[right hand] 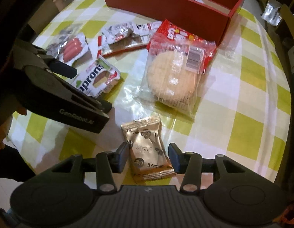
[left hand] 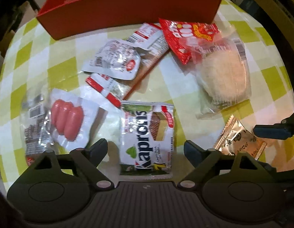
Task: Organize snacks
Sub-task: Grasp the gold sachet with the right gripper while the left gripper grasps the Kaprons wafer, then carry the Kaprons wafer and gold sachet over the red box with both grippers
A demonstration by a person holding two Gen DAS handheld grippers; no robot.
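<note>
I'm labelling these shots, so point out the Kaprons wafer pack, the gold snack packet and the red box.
Kaprons wafer pack (left hand: pixel 147 138): left wrist view, middle of its printed front.
Gold snack packet (right hand: pixel 149 150): right wrist view, centre of the wrapper.
Red box (left hand: pixel 131 9): left wrist view, its near outer wall.

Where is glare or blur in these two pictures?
Left wrist view: the sausage pack is blurred, and the foil pouch shines with glare. Right wrist view: sharper, with glare on the cracker bag. Both bend at the edges.

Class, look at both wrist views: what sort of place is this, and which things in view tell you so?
Probably a home dining table: a round table with a green-and-white checked cloth, loose snack packets such as the wafer pack, and a red box for sorting them. Cluttered storage surrounds it.
</note>
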